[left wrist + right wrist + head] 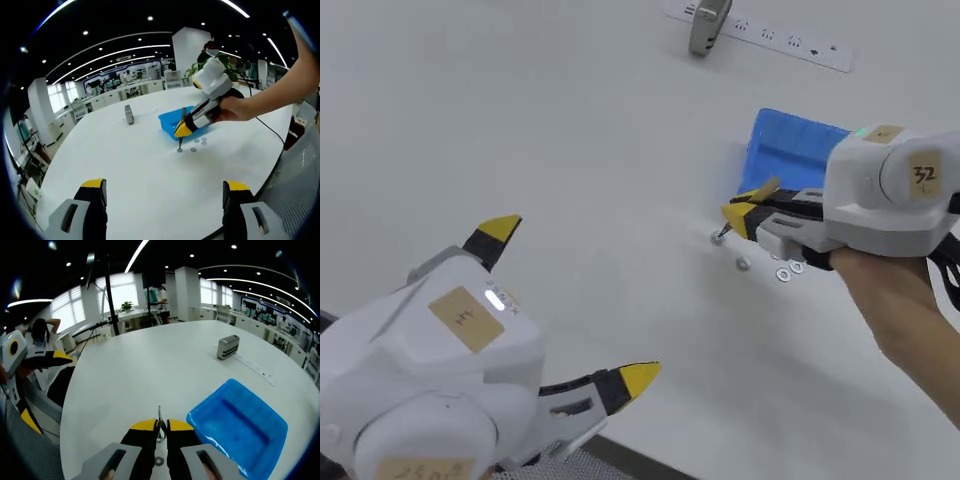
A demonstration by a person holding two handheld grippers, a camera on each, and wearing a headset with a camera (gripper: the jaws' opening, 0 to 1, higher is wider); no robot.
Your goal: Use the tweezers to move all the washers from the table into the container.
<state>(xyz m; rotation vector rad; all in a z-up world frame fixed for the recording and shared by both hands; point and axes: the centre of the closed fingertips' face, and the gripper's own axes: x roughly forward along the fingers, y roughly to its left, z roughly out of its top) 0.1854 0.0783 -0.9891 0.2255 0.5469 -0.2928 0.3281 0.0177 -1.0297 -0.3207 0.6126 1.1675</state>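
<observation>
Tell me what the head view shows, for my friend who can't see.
The right gripper holds tweezers tip-down on a white table beside a few washers, a blue container just behind. The left gripper hangs open, lower left.

A: so what's in this shot?

B: the left gripper (164,187) is at the bottom, jaws wide apart over the white table (125,165). Across from it a hand (232,107) holds the right gripper (181,131), clamped on tweezers (180,142).

A: and the washers?

B: a few washers (193,149) lie right beside the tweezer tips, with a blue container (167,119) just behind.
</observation>
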